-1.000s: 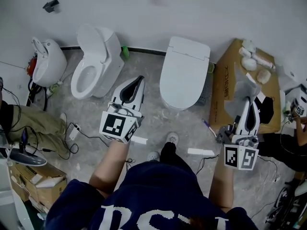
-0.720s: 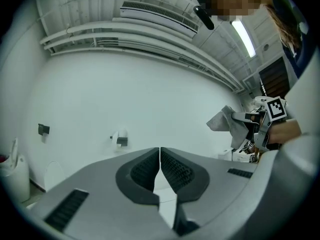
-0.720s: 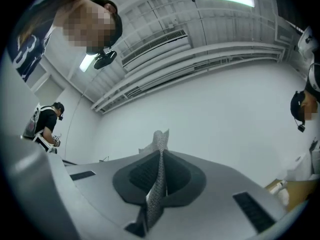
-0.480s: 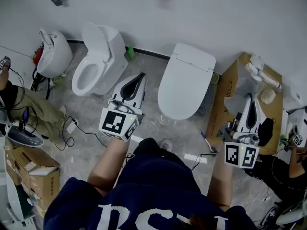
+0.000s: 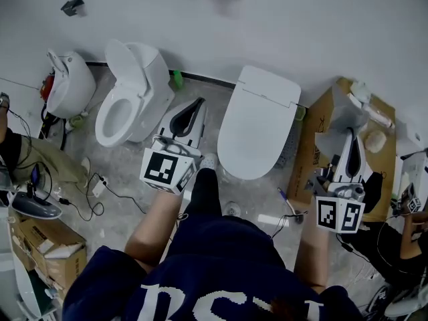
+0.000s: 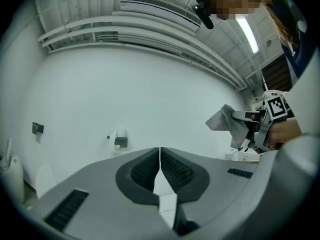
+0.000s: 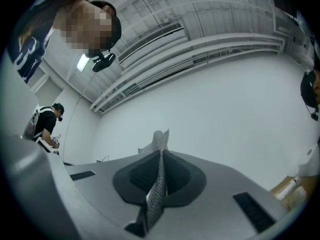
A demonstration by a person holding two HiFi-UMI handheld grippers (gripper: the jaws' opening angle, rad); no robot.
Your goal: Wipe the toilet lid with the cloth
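Left gripper view: my left gripper (image 6: 160,154) has its jaws pressed together with nothing between them, and it points at bare wall. Off to the side my right gripper (image 6: 243,115) shows, with the grey cloth (image 6: 225,123) hanging from its tip.

Right gripper view: the jaws pinch the cloth, a fold standing up past the tips and a strip running down between the pads. The hold looks secure (no slack seen at the pads).

Head view: compared with a second ago I have stepped forward. One foot (image 5: 208,160) now sits just beside the front of the closed toilet, and the toilet lid (image 5: 257,122) lies nearer and more squarely before me. The right gripper remains out over the cardboard box (image 5: 309,146), well apart from the lid; the left hangs between the closed toilet and the open toilet (image 5: 127,105).

Finding: the approach is made, the wiping is not yet begun. In my judgement the next move is to swing the cloth across and lower it onto the lid.
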